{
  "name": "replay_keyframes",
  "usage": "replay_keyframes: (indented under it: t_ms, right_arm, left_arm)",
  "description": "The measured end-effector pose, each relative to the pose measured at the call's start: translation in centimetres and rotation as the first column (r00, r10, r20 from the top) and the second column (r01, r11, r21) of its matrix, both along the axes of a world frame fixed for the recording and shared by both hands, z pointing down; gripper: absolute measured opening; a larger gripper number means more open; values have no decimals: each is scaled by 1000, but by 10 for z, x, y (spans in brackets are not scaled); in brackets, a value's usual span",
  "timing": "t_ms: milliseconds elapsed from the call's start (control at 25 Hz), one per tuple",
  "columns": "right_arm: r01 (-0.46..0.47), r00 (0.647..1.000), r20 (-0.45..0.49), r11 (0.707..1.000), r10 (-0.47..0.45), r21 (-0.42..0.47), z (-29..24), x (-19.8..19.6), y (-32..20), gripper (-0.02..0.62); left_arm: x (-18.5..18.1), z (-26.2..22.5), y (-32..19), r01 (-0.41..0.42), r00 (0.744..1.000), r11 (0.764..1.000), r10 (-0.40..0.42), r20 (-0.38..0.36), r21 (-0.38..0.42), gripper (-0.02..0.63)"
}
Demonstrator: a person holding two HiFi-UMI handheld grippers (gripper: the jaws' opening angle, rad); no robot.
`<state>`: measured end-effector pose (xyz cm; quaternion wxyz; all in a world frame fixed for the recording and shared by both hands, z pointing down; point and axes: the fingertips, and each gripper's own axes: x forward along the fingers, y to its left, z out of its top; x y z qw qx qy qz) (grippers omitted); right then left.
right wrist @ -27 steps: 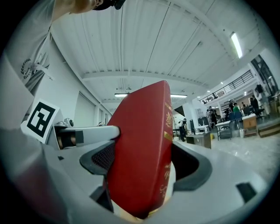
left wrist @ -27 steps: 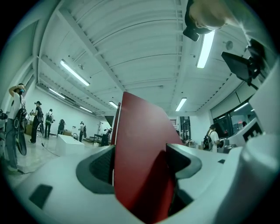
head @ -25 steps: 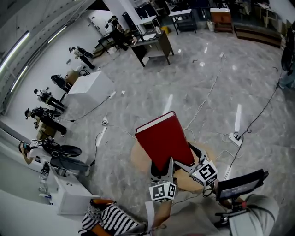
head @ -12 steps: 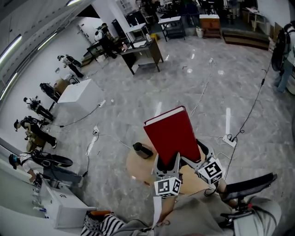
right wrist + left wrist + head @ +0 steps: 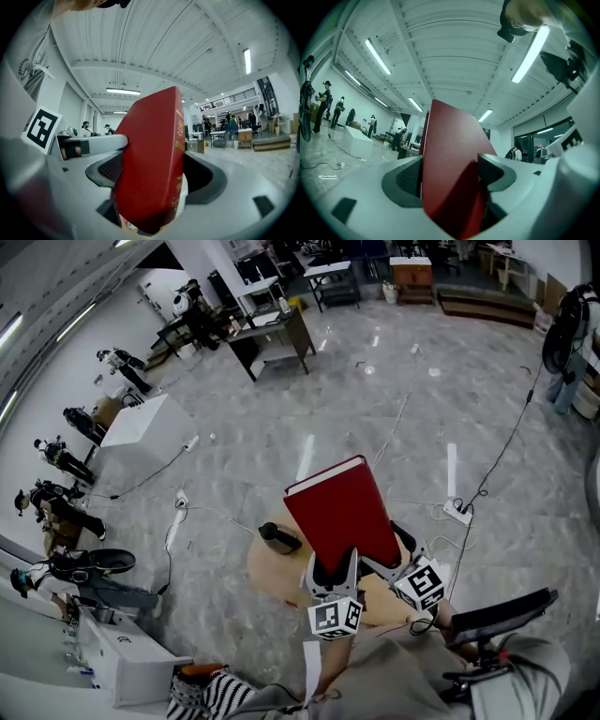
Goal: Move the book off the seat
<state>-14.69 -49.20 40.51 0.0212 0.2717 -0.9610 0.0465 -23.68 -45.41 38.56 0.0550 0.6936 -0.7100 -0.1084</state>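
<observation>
A red hardcover book (image 5: 340,519) hangs tilted above a round wooden seat (image 5: 267,570), and both grippers hold its near edge. My left gripper (image 5: 333,570) is shut on the book (image 5: 450,154), whose cover fills the gap between its dark pads. My right gripper (image 5: 392,554) is shut on the same book (image 5: 154,159) next to the gold-lettered spine. A small dark object (image 5: 279,537) lies on the seat to the left of the book. The book hides the middle of the seat.
Cables and a white power strip (image 5: 457,511) run over the grey marble floor. A white box (image 5: 141,423) stands at the left, with desks (image 5: 267,338) further back. A black screen on a stand (image 5: 497,615) sits at lower right. People stand along the left wall.
The book, held by both grippers, has shifted a little to the right over the seat. The dark object on the seat's left side has come into view.
</observation>
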Motion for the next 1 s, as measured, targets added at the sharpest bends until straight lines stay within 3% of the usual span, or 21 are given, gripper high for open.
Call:
replay_keyframes:
  t_ms: [240,480,720,1000]
  right_arm:
    - [-9,999,-40,990,4,-144,72,1,6,403]
    - [-25,994,-111,950,-11,-311,164,2,11,402]
    - [-79,986,-167,869,-4,-488,262,11,25,402]
    - [-129,965,-258,787,-39,-604,395,36,38,402]
  left_arm:
    - [1,70,2,-15,1000,991,13,-16,-131,370]
    - [1,161,4,-25,996,955,-1,-87,-295,368]
    - [8,258,10,-76,991,881,13,-135,-467,367]
    - [32,399,22,-118,970,787,-38,-239,-605,367]
